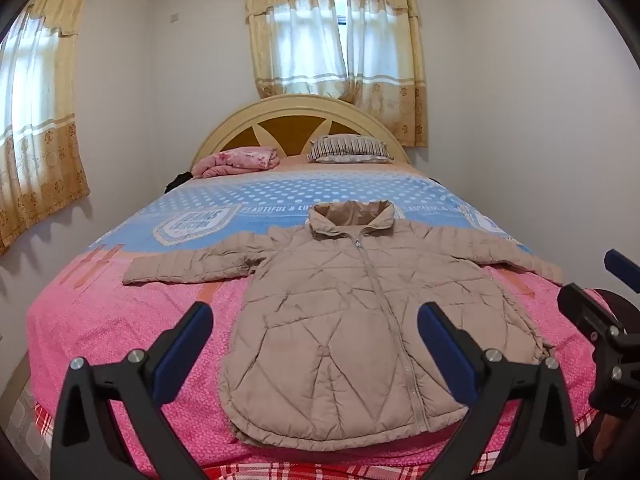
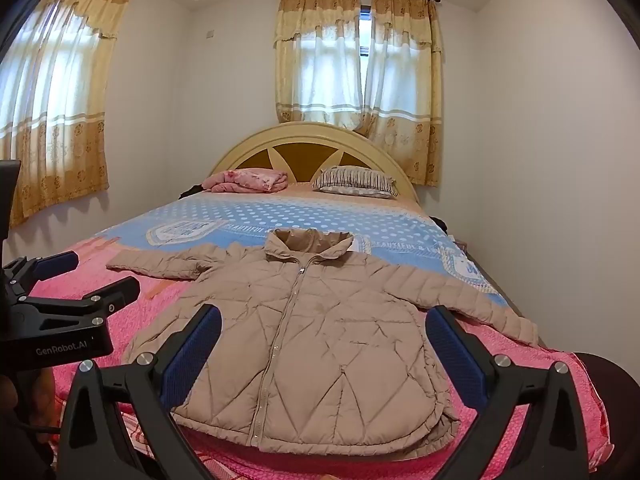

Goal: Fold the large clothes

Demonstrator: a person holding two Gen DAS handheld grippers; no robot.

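Note:
A beige quilted puffer jacket (image 1: 352,320) lies flat and zipped on the bed, collar toward the headboard, both sleeves spread sideways. It also shows in the right wrist view (image 2: 316,340). My left gripper (image 1: 316,344) is open and empty, held above the jacket's hem at the foot of the bed. My right gripper (image 2: 324,344) is open and empty, also over the hem. The right gripper shows at the right edge of the left wrist view (image 1: 592,300), and the left gripper at the left edge of the right wrist view (image 2: 88,280).
The bed has a pink and blue cover (image 1: 120,320) and a cream headboard (image 1: 300,108). A folded pink blanket (image 1: 236,160) and a striped pillow (image 1: 348,150) lie by the headboard. Curtained windows (image 1: 336,40) and white walls surround the bed.

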